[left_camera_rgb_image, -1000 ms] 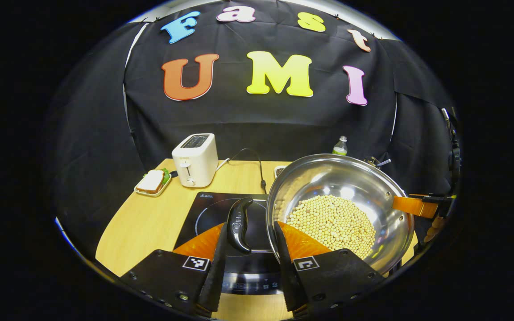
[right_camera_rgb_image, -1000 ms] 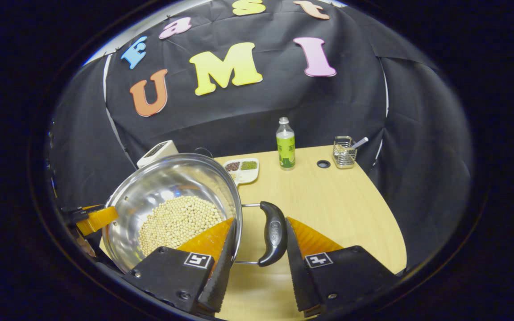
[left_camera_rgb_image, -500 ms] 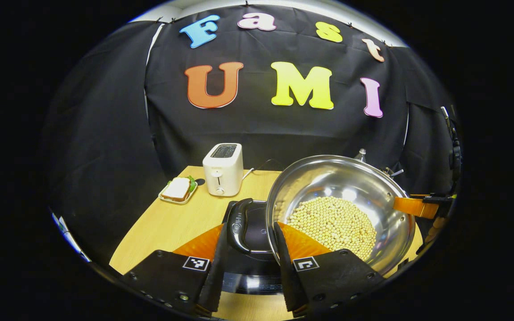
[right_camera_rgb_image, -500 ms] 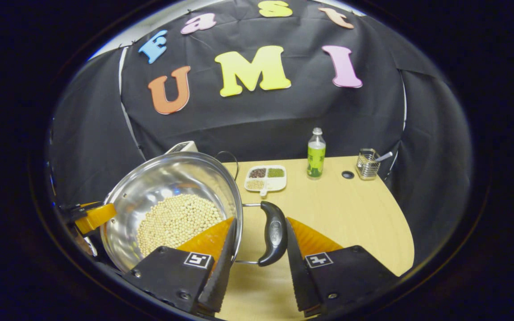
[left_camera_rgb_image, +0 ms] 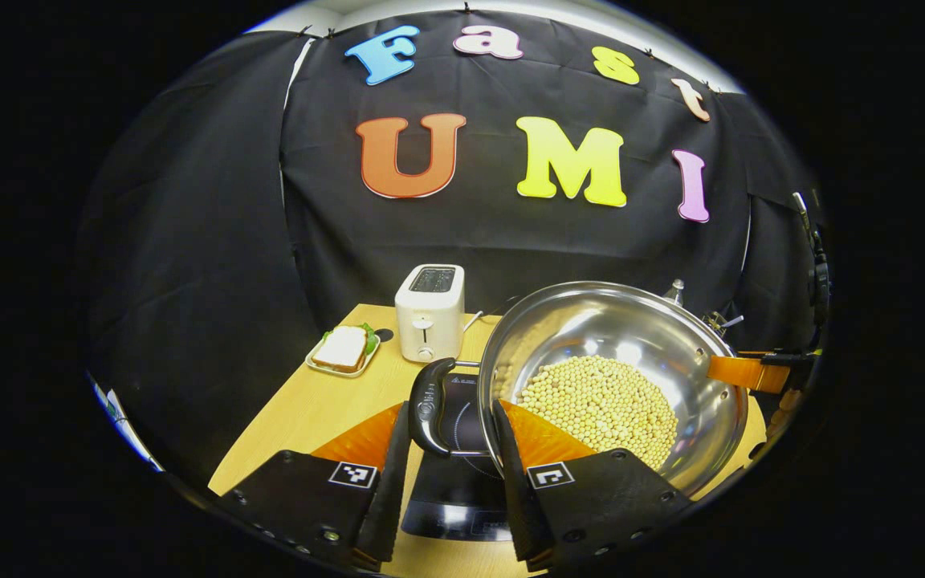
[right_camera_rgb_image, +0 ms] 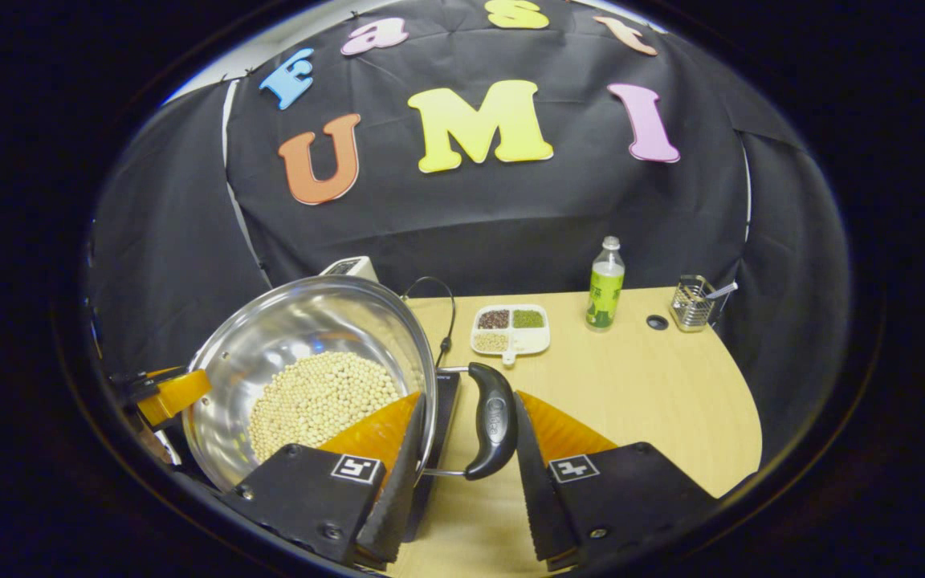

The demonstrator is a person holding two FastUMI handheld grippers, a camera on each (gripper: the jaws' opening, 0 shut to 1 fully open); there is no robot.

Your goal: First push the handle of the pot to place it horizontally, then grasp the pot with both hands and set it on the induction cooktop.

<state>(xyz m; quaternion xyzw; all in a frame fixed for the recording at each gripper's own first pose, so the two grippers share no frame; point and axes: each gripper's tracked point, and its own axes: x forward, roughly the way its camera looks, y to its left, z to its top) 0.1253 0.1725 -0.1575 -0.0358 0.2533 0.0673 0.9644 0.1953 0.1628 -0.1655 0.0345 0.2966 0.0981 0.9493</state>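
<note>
Left gripper [left_camera_rgb_image: 448, 437] pinching the pot's [left_camera_rgb_image: 631, 337] near handle [left_camera_rgb_image: 428, 404], right gripper [right_camera_rgb_image: 462, 441] clamped on the other handle [right_camera_rgb_image: 495, 421]; pot held over the induction cooktop [left_camera_rgb_image: 462, 490], toaster [left_camera_rgb_image: 429, 312] beyond it

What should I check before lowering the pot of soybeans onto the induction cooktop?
1. Left gripper grip on left handle: ok, one finger outside the handle, one inside the pot rim.
2. Right gripper grip on right handle: ok, same hold.
3. Soybeans all inside the pot: ok.
4. Pot centred over induction cooktop: cannot tell; the cooktop shows beneath both handles.
5. Cooktop surface under the pot bare: cannot tell, hidden.
6. Toaster apart from the pot: ok.
</note>
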